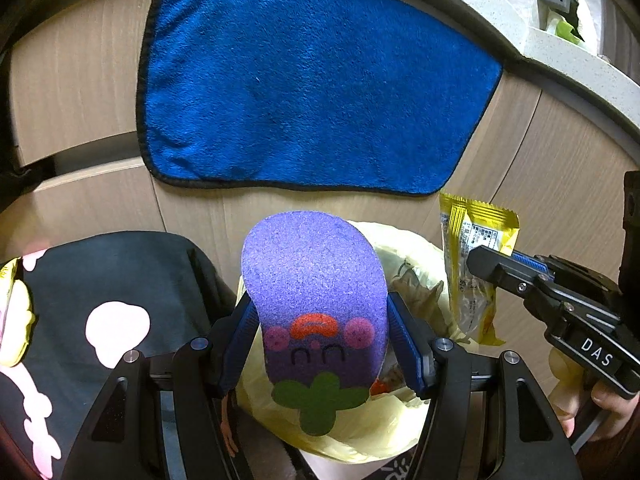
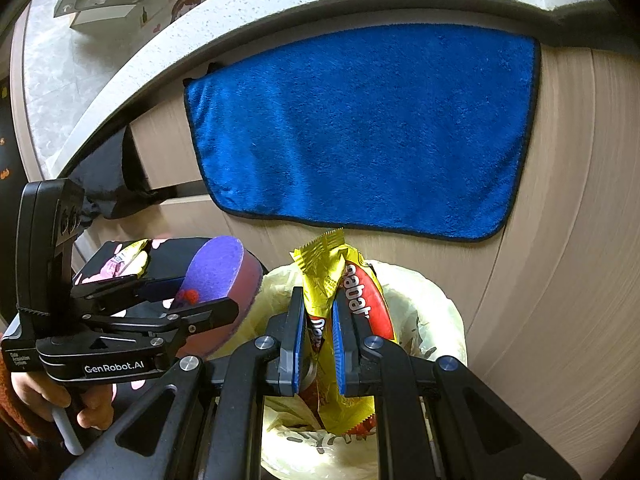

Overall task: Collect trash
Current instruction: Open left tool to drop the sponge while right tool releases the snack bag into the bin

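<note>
My left gripper (image 1: 322,344) clamps a purple sponge (image 1: 316,300) across its short width, blue pads pressed against both of its sides. The sponge's long axis runs straight out along my fingers, its rounded end pointing away toward the blue towel (image 1: 304,80), the green leaf-shaped end back near my palm. It hangs directly above the bin lined with a pale yellow bag (image 1: 400,424).

My right gripper (image 2: 316,344) is closed on a yellow snack wrapper (image 2: 332,280), pinched between the pads. The wrapper stands roughly upright, its crimped end up toward the towel, its lower end dangling into the bag's mouth (image 2: 440,312).

My left camera shows the sponge's printed face and the wrapper's plain back with small print; it also catches a black bag with pink shapes (image 1: 120,280) beside the bin. My right camera shows the wrapper's red label and the sponge's pink edge (image 2: 248,292), seen side-on, plus the speckled countertop (image 2: 200,40) above the cabinet front.
</note>
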A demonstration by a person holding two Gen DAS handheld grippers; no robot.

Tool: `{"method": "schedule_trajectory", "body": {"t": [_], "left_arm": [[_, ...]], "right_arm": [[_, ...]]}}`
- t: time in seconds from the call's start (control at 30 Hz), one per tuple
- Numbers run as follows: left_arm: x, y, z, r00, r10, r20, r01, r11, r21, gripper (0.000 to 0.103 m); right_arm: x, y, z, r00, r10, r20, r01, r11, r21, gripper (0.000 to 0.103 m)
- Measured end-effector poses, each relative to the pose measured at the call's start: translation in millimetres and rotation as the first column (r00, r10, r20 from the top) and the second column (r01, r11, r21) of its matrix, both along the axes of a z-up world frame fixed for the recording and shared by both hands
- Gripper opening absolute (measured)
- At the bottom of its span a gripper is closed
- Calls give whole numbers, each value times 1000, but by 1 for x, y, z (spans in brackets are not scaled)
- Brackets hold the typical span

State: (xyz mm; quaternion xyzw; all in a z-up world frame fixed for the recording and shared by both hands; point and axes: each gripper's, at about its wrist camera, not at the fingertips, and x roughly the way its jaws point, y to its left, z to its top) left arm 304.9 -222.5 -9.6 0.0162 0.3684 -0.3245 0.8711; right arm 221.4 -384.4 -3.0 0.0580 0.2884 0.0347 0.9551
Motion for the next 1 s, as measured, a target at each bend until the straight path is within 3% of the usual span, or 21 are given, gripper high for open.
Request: {"method": "schedule_trajectory", "body": {"t": [0.53, 0.9, 1.0], "left_arm": [[11, 7, -6, 994, -47, -99, 37, 995, -93, 67], [10, 19, 9, 996, -35, -85, 22, 989, -144, 72], [9, 22, 14, 998, -8, -65, 0, 992, -123, 72]], "right_arm": [[7, -5, -8, 1000, -19, -21, 20, 1000, 5, 11], [9, -4, -6, 999, -26, -21, 26, 1000, 1, 11], [8, -3, -5, 999, -30, -19, 30, 1000, 4, 11]]}}
